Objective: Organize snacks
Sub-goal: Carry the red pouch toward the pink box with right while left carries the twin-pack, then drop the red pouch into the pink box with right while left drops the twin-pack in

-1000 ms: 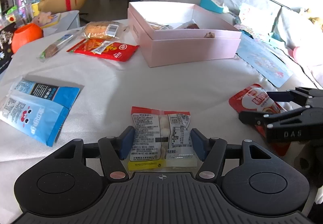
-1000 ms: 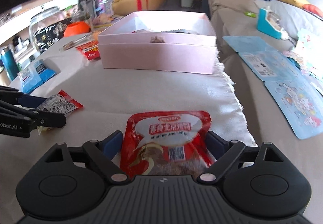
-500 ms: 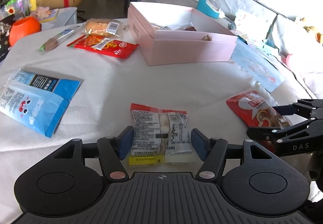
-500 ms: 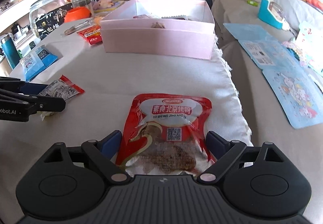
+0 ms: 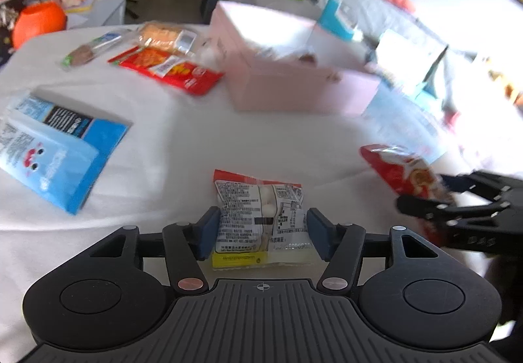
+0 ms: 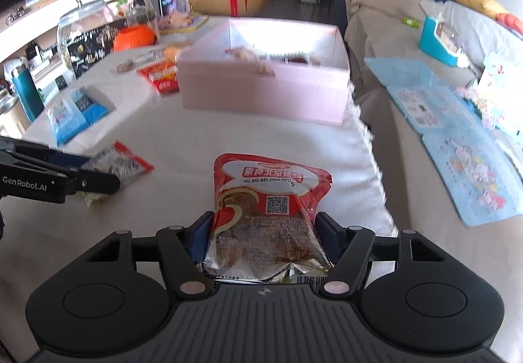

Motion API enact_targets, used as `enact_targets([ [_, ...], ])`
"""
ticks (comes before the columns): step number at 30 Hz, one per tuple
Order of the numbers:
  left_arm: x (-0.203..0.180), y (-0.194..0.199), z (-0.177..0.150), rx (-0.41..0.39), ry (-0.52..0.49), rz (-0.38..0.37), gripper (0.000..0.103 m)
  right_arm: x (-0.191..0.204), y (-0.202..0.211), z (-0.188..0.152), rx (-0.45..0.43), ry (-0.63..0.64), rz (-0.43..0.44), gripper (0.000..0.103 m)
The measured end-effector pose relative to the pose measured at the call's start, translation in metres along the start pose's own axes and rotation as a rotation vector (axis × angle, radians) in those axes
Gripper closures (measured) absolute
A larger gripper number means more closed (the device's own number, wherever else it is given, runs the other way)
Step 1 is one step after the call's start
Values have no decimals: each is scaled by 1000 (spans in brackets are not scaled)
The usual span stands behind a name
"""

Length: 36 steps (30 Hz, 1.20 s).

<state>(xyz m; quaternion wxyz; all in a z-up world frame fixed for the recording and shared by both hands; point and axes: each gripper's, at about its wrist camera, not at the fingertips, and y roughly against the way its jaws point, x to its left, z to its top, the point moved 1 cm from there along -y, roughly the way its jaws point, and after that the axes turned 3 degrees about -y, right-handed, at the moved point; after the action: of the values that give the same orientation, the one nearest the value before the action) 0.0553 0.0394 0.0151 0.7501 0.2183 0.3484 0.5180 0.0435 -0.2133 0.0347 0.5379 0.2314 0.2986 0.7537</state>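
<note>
A clear snack packet (image 5: 258, 209) with a red top lies on the white cloth between the pads of my left gripper (image 5: 263, 229). Those jaws are closing, and the pads meet the packet's two side edges. My right gripper (image 6: 263, 232) has its jaws closing on a red pouch (image 6: 268, 196), which buckles and tilts up off the cloth. The open pink box (image 6: 261, 95) with a few snacks inside stands farther back. In the left wrist view the right gripper (image 5: 421, 193) holds the red pouch (image 5: 398, 170) at the right. The right wrist view shows the left gripper (image 6: 98, 172) over the clear packet (image 6: 127, 163).
Two blue packets (image 5: 52, 150), a red chip bag (image 5: 170, 69), a bread packet (image 5: 163, 34) and a sausage stick (image 5: 88, 51) lie left of the pink box (image 5: 294, 91). An orange pumpkin (image 5: 39, 20) sits far left. The cloth's fringed edge (image 6: 369, 167) borders blue sheets (image 6: 457, 134).
The right jaws have narrowed onto the red pouch, and it has risen and crumpled. The left pads have drawn in to the clear packet's edges, and the left view has rolled slightly.
</note>
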Motion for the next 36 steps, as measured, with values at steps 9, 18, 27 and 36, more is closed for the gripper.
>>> enact_targets([
  [9,-18,49,125,-295,-81,-120,39,-14,55,91,-355,17,-38,36],
  [18,-6,-36,238,-253,-60,-164,40,-11,-13,202,-390,17,34,16],
  [27,60,-40,165,-197,-13,24,40,-32,-69,153,-241,-33,-33,17],
  [36,161,52,58,-136,315,293,40,50,-65,136,-240,173,134,17],
])
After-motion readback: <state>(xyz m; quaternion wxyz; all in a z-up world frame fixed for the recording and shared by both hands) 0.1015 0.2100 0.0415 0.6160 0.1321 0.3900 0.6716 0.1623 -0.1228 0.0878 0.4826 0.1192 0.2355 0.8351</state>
